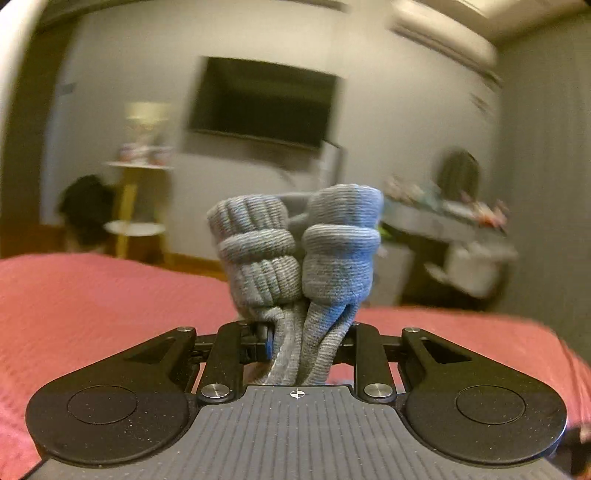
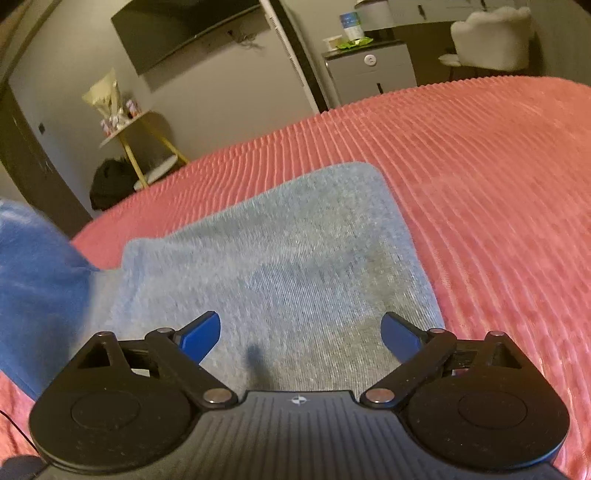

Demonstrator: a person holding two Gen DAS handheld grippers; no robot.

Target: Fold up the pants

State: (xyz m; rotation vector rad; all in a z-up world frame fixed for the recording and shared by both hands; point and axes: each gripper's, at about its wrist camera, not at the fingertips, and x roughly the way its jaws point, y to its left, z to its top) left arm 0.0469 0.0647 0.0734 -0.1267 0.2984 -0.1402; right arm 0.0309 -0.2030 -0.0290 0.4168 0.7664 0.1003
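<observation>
L gripper [image 1: 295,332] is clamped on bunched cuffs of grey pants [image 2: 280,258], lifted to carry them over. R gripper [image 2: 301,334] is spread, hovering above pants flat on red bed [image 2: 480,184], prob. to pin the fold.

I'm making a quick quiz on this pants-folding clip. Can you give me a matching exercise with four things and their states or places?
Column 1:
1. left hand-held gripper
2. right hand-held gripper
3. grey pants
4. TV

Column 2:
a. mounted on the wall
b. open, above flat fabric
c. shut on bunched cuffs
d. partly spread on the pink bedspread

Pairs: 1-c, 2-b, 3-d, 4-a
</observation>
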